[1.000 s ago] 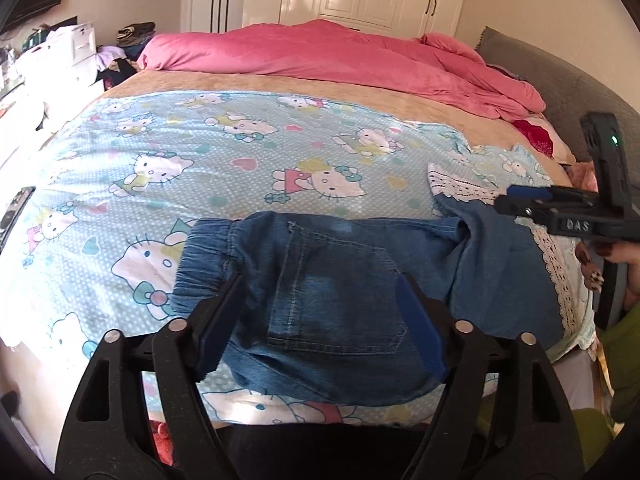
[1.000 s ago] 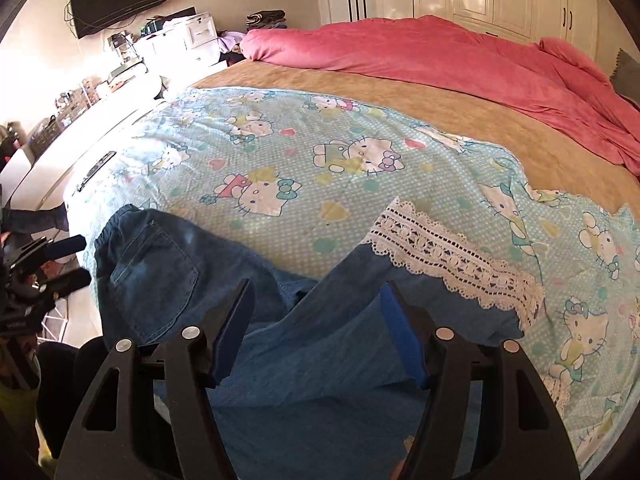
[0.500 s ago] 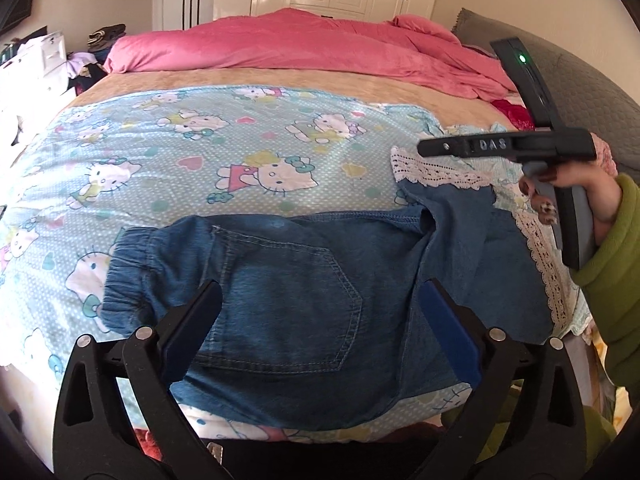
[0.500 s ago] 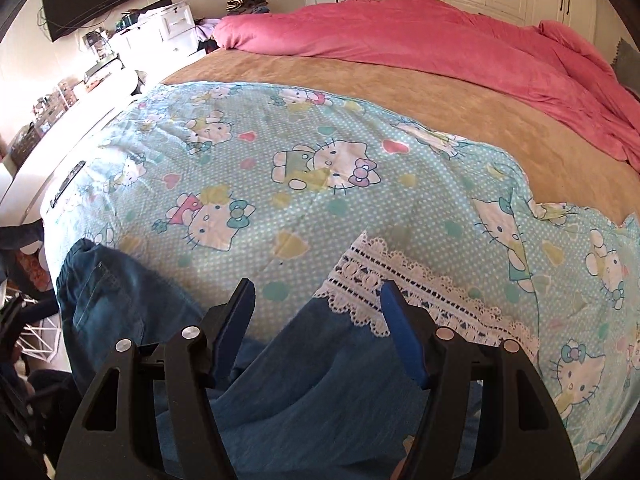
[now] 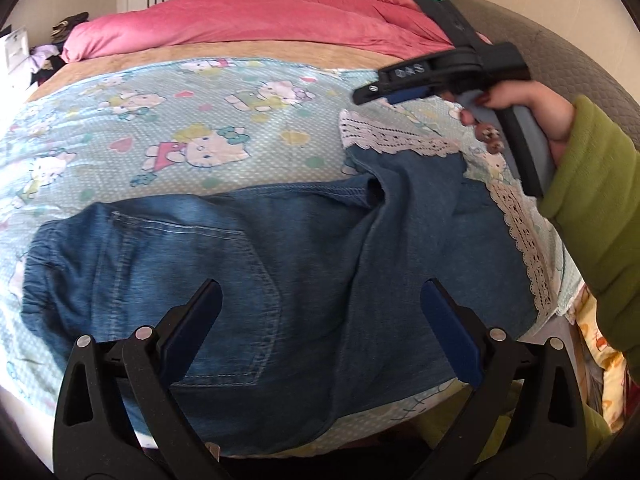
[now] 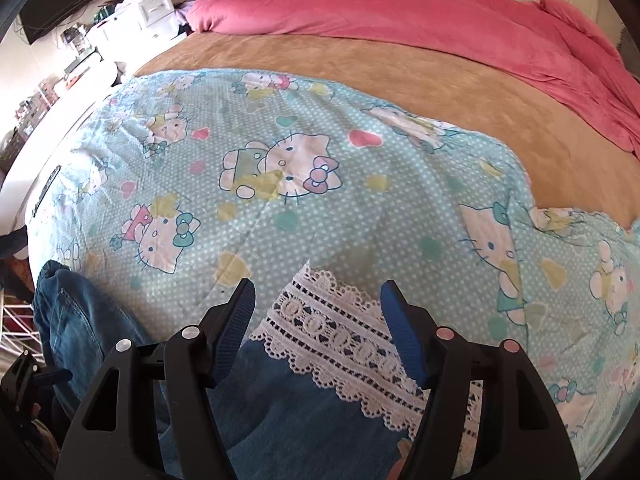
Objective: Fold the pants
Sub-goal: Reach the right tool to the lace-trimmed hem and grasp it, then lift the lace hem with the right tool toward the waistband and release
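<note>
Jeans (image 5: pixel 280 280) lie flat, lower centre of the left view. Left gripper (image 5: pixel 320 320) gapes wide above the seat, right gripper (image 6: pixel 318 320) hangs open over the lace hem (image 6: pixel 340 344) — pinch both hem layers squarely.

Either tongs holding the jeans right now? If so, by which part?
Nothing is held. The left tongs hang wide open above the jeans near the back pocket; the right tongs hang open above the lace hem.

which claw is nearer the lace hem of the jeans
Right. The right claw hangs just above the lace hem, open. The left claw is open over the back pocket, at the waist end.
</note>
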Demonstrator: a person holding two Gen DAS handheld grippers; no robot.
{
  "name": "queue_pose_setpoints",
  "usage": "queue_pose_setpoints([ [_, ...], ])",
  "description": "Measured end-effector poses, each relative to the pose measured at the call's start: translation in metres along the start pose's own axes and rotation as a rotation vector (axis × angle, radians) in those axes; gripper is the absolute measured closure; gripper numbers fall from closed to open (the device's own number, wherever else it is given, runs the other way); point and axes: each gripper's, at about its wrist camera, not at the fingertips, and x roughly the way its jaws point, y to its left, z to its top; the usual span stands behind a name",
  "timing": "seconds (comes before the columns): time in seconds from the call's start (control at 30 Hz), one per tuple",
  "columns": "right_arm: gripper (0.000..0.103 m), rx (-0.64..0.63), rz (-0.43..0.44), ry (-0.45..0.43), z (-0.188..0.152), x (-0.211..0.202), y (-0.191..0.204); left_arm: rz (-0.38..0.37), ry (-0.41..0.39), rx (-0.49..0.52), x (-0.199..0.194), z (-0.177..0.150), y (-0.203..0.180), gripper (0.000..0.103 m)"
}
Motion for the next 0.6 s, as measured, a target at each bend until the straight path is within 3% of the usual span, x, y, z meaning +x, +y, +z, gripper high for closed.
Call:
queue_pose_setpoints([
  [0.33,0.039,-0.041,0.032,0.106,0.017,0.057,0.003,-0.031,0.045,0.048,0.032,0.007,-0.022,0.017],
  [0.37,0.047,-0.045,0.033,0.123,0.015,0.062,0.003,-0.033,0.049,0.047,0.036,0.008,-0.023,0.017],
  [0.4,0.066,-0.064,0.02,0.124,0.013,0.064,0.003,-0.036,0.052,0.045,0.039,0.009,-0.023,0.017],
  [0.43,0.072,-0.076,0.025,0.117,0.012,0.063,0.001,-0.039,0.055,0.045,0.041,0.009,-0.024,0.017],
  [0.47,0.086,-0.067,0.07,0.104,0.011,0.057,-0.002,-0.038,0.054,0.049,0.042,0.009,-0.025,0.017],
  [0.5,0.091,-0.05,0.086,0.093,0.01,0.052,-0.006,-0.033,0.053,0.054,0.043,0.009,-0.025,0.017],
  [0.6,0.095,-0.024,0.119,0.027,0.005,0.026,-0.018,-0.03,0.053,0.06,0.047,0.01,-0.024,0.017],
])
